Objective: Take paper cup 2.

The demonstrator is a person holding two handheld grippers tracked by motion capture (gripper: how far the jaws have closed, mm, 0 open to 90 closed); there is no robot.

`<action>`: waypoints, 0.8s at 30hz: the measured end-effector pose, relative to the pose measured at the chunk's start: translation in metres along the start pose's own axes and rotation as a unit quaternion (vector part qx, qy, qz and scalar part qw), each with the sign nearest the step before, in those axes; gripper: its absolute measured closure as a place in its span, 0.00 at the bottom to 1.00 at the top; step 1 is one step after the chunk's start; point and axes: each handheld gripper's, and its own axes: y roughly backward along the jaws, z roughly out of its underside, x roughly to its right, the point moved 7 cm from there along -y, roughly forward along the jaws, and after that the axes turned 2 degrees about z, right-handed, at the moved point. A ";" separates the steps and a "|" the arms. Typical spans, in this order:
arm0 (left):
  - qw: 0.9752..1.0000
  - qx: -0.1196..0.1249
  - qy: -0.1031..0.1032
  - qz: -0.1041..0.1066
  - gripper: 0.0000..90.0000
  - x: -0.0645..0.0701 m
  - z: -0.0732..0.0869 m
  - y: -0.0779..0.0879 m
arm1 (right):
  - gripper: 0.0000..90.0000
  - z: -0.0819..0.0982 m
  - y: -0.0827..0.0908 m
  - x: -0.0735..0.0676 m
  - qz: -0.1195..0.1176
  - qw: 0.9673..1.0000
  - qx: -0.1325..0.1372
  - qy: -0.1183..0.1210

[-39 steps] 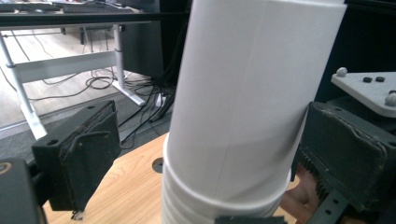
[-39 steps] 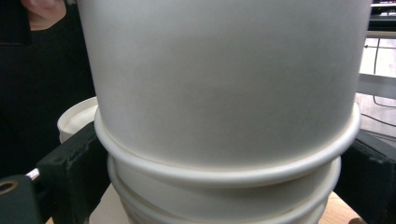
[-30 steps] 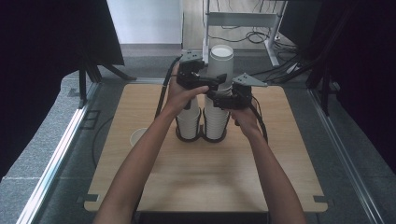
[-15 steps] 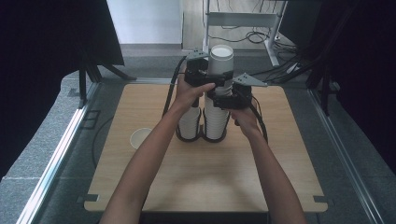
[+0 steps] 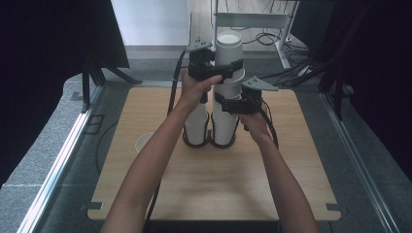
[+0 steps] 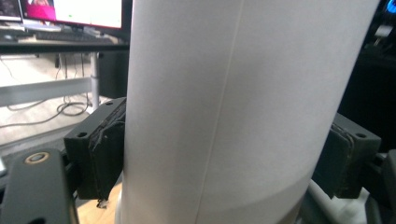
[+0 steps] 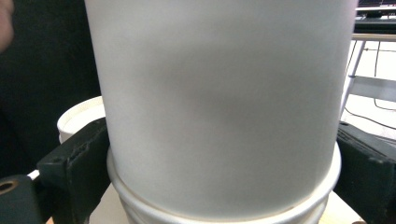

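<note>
High view: on the wooden counter (image 5: 204, 194) two stacks of white paper cups stand side by side. The left gripper (image 5: 228, 70) has just been closing and now clamps the top cup (image 5: 228, 48) of the taller stack (image 5: 224, 124), while the right gripper (image 5: 227, 104) grasps that stack lower down. A single cup (image 5: 143, 142) sits apart at the left.

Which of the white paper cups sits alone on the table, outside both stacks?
The single cup left of the black holder, lying flat on the wood; all others are nested in the two stacks.
</note>
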 end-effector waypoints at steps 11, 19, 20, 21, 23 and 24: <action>0.998 0.051 -0.022 0.000 0.17 0.014 -0.043 0.040 | 0.04 0.000 0.000 0.001 0.000 1.000 0.000 -0.001; 0.999 0.041 -0.029 0.004 0.17 0.015 -0.026 0.063 | 0.04 0.000 -0.001 0.001 0.000 1.000 -0.001 0.002; 0.999 0.040 -0.028 0.006 0.17 0.015 -0.023 0.064 | 0.04 0.000 0.000 0.001 -0.001 1.000 -0.001 0.000; 0.999 0.039 -0.028 0.008 0.17 0.016 -0.019 0.067 | 0.04 0.000 0.000 0.000 -0.001 1.000 -0.002 0.000; 0.999 0.037 -0.027 0.010 0.18 0.016 -0.012 0.071 | 0.04 0.000 0.000 0.000 0.000 1.000 -0.002 0.001; 0.999 0.037 -0.026 0.012 0.17 0.016 -0.009 0.073 | 0.04 0.000 0.000 0.000 0.000 1.000 -0.002 0.001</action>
